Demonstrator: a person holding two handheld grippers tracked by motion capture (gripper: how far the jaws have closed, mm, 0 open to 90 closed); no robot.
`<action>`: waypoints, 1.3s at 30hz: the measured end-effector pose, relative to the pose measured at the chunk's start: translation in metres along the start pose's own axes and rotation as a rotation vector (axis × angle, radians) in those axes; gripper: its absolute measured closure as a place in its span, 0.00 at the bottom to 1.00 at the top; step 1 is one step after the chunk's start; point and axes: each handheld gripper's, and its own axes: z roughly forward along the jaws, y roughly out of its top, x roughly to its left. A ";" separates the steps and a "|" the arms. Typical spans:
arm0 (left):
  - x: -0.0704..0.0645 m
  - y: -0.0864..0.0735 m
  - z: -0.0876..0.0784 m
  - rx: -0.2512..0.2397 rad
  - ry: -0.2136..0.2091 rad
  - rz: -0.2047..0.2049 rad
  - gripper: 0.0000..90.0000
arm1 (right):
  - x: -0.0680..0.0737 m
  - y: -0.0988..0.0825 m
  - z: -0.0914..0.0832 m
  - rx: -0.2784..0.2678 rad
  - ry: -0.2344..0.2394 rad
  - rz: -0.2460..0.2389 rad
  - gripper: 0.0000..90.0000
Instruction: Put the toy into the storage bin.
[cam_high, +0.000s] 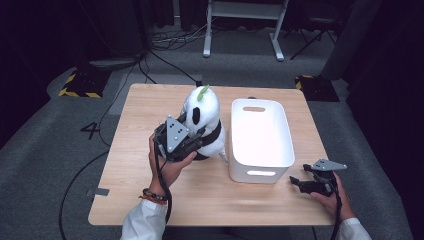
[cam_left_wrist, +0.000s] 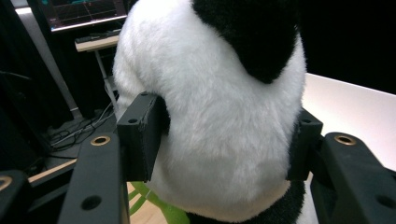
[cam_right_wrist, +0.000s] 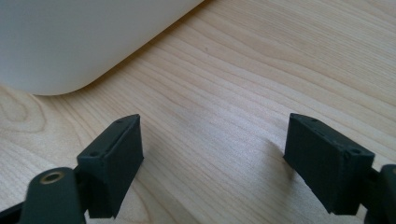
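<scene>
Here the left gripper (cam_high: 192, 145) is clamped on the plush panda (cam_high: 204, 125), its two black pads pressed into the white fur of the toy's body from either side, as the left gripper view shows: one pad (cam_left_wrist: 140, 135) sinks into the flank on one side, the other (cam_left_wrist: 302, 149) on the opposite side, with the black patch of the toy above them. In the high view the panda sits over the middle of the wooden table (cam_high: 150, 200), tilted slightly, a green sprig on its head, and just beside the left long wall of the white bin (cam_high: 260, 170); whether fur touches that wall cannot be told. The bin stands right of centre, its open top bare and bright, a handle slot in each short end. Left of the panda the tabletop runs free to its edge, and a broad band of bare wood lies along the near edge between the two hands. The right gripper (cam_high: 300, 184) rests low near the table's near right corner, just off the bin's near right corner, its jaws spread wide with nothing between them; in the right gripper view they frame plain wood grain, with the bin's rounded corner (cam_right_wrist: 70, 42) ahead and apart from them.
</scene>
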 end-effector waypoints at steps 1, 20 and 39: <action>0.000 0.000 0.000 0.000 0.000 0.000 0.47 | 0.000 0.000 0.000 0.000 -0.001 -0.001 0.22; 0.003 0.025 -0.001 -0.043 0.001 0.005 0.46 | 0.000 0.000 0.000 0.000 0.001 0.001 0.22; 0.000 0.038 -0.005 -0.100 -0.023 -0.016 0.46 | 0.000 0.000 0.000 0.000 0.001 0.001 0.22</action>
